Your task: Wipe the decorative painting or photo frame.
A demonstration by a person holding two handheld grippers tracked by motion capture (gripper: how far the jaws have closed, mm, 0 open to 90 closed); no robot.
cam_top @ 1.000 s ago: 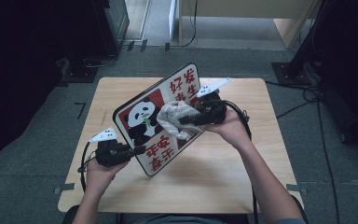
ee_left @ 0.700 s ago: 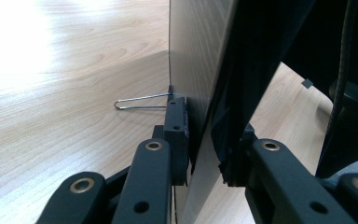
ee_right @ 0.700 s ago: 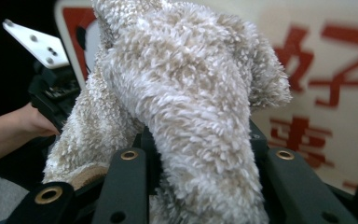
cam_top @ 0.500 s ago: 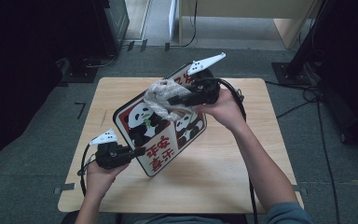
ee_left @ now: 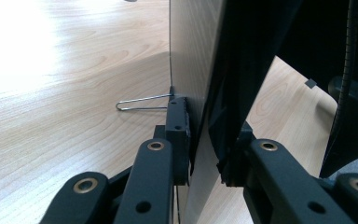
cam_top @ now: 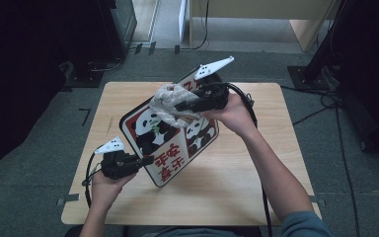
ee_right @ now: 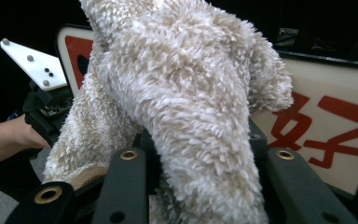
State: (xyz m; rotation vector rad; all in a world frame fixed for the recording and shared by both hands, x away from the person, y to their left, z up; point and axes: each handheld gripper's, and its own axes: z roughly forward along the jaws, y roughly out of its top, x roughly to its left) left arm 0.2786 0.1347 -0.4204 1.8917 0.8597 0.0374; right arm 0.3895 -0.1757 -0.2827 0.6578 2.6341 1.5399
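A panda board (cam_top: pixel 170 143) with red characters stands tilted on the wooden table (cam_top: pixel 256 187). My left gripper (cam_top: pixel 145 160) is shut on its lower left edge; in the left gripper view the jaws of the left gripper (ee_left: pixel 205 154) pinch the thin board edge (ee_left: pixel 193 70). My right gripper (cam_top: pixel 180 106) hovers over the board's upper part, shut on a fluffy beige cloth (cam_top: pixel 170 101). The cloth (ee_right: pixel 186 93) bulges between the jaws of the right gripper (ee_right: pixel 196 156) and hides much of the board (ee_right: pixel 321 126) behind it.
A thin wire loop (ee_left: pixel 140 103) sticks out from the board's back onto the table (ee_left: pixel 51 93). Cables (cam_top: pixel 325 98) lie on the dark floor to the right. A cabinet (cam_top: pixel 123 19) and a wooden desk (cam_top: pixel 276 15) stand beyond the far edge.
My right gripper has lifted the cloth off the board's middle and carried it up toward the board's far corner. The left gripper has kept its hold in the same place.
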